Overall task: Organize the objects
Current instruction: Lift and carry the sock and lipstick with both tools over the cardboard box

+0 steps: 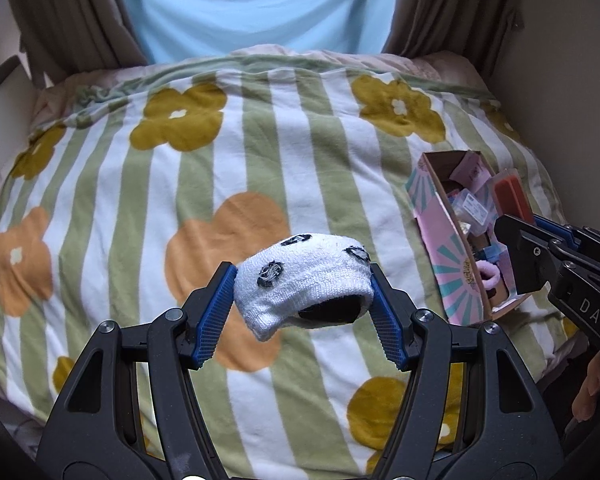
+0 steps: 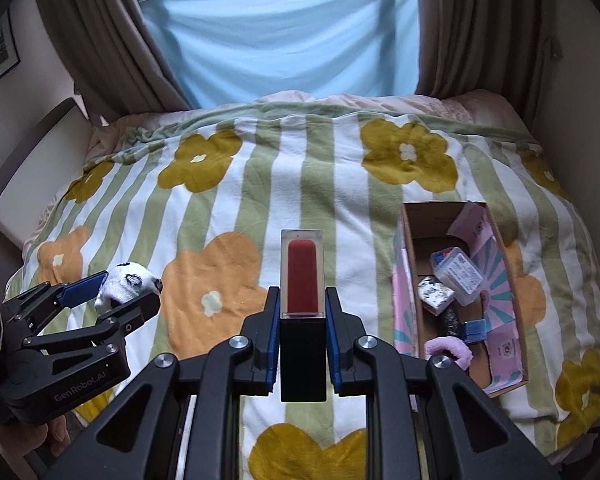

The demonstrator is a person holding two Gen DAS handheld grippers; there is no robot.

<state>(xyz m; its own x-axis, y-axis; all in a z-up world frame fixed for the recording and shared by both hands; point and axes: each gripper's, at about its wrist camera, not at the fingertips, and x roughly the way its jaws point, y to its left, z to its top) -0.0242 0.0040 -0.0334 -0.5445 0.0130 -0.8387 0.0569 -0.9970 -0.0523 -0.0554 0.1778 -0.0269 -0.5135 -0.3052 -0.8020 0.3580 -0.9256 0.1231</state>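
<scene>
Carrying stage: left hand-held gripper [image 1: 304, 300] clamps a white spotted sock [image 1: 304, 284] above the bed [image 1: 260, 120]; right hand-held gripper [image 2: 302, 320] pinches a red lip-gloss tube [image 2: 302, 276]. Both loads look bound for the open cardboard box [image 2: 406, 280], lying right of both. Next move likely calls for swinging right, lowering over its opening, then releasing.

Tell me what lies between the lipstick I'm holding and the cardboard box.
Only bare blanket. The right wrist view shows nothing lying between the lipstick in the right hand-held gripper and the cardboard box.
</scene>
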